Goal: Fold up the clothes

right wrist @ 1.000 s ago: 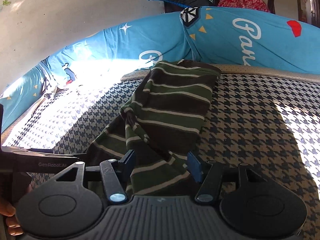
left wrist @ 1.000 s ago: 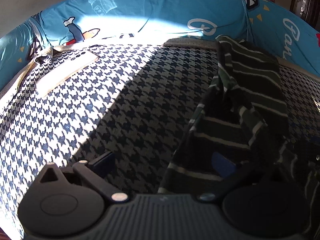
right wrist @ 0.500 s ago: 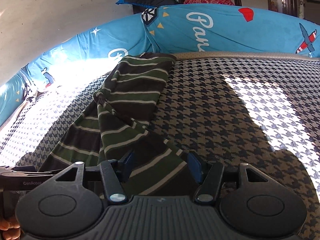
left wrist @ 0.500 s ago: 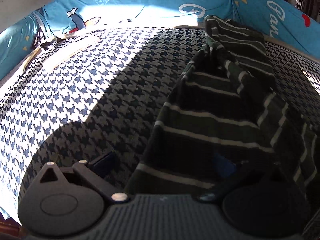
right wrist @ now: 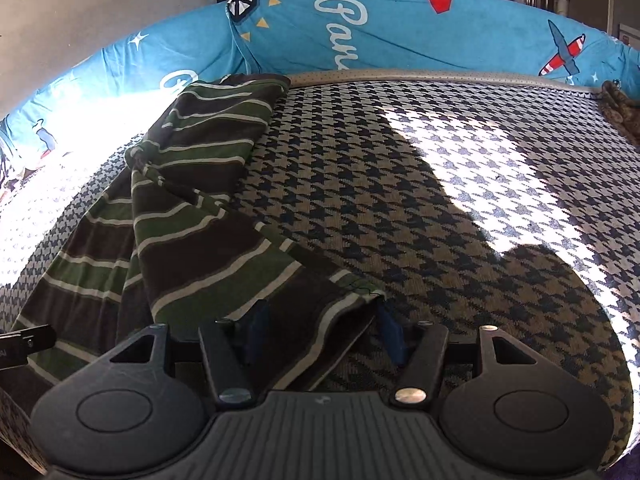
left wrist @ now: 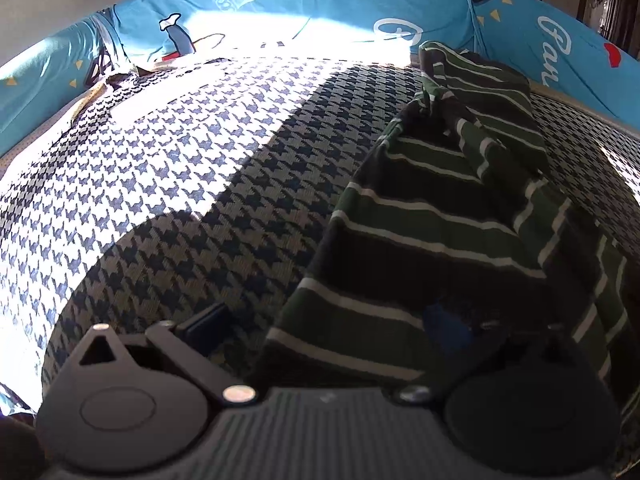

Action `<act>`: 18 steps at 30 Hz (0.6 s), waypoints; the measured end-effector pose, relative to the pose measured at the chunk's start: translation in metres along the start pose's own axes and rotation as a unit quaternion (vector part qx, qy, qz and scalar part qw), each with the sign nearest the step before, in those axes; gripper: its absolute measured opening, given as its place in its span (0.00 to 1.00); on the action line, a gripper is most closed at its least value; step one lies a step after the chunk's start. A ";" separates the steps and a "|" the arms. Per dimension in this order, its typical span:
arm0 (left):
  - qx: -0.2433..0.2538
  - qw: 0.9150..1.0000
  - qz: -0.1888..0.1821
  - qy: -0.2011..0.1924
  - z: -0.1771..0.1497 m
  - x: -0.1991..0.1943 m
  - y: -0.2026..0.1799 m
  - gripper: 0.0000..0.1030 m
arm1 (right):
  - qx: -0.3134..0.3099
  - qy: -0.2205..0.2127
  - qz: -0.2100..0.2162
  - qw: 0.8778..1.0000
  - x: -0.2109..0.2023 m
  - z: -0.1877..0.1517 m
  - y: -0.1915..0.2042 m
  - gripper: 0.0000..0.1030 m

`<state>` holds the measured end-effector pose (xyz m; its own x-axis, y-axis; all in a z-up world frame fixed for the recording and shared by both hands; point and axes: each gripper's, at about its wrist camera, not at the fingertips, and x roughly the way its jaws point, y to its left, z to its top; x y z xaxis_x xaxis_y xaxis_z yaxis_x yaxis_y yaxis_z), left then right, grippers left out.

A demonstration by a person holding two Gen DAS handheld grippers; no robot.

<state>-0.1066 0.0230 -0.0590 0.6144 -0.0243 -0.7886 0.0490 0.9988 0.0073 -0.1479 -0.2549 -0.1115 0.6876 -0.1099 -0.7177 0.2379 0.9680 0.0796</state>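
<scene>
Right wrist: striped garment point(right wrist: 188, 216) hem between hand-held gripper point(right wrist: 320, 334) fingers.

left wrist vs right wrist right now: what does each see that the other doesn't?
Left wrist only: a pale strip lying on the sunlit far-left cover.

Right wrist only: a red plane print on the blue bumper, a brown cloth at the far right edge, and the other tool's tip at the left.

Both: the striped garment on the houndstooth cover, with the blue bumper behind.
</scene>
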 end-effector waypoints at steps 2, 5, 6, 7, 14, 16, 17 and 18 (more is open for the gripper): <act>-0.008 1.000 0.002 0.000 -0.001 -0.001 0.003 1.00 | -0.011 -0.010 -0.006 1.000 0.000 -0.003 0.004 0.47; -0.013 1.000 0.003 0.001 -0.004 -0.003 0.006 1.00 | -0.008 -0.021 0.000 1.000 0.001 -0.003 0.005 0.26; -0.015 1.000 0.004 0.001 -0.004 -0.004 0.007 1.00 | -0.008 -0.024 0.001 1.000 0.002 -0.003 0.005 0.20; -0.016 1.000 0.005 0.001 -0.005 -0.005 0.008 1.00 | -0.008 -0.026 0.001 1.000 0.002 -0.004 0.006 0.17; -0.030 0.999 0.016 0.003 -0.007 -0.008 0.015 1.00 | 0.027 -0.045 0.017 0.999 -0.010 -0.007 0.010 0.07; -0.033 0.999 0.021 0.005 -0.007 -0.009 0.016 1.00 | 0.031 -0.055 0.032 0.998 -0.020 -0.008 0.014 0.07; -0.035 0.999 0.023 0.006 -0.007 -0.009 0.017 1.00 | 0.028 -0.062 0.042 0.997 -0.027 -0.008 0.018 0.07; -0.037 0.999 0.024 0.007 -0.007 -0.009 0.018 1.00 | 0.023 -0.069 0.051 0.996 -0.033 -0.008 0.023 0.07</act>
<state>-0.1172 0.0415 -0.0562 0.6040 0.0247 -0.7966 -0.0397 0.9992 0.0009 -0.1706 -0.2274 -0.0918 0.7972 -0.0456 -0.6020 0.1919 0.9646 0.1810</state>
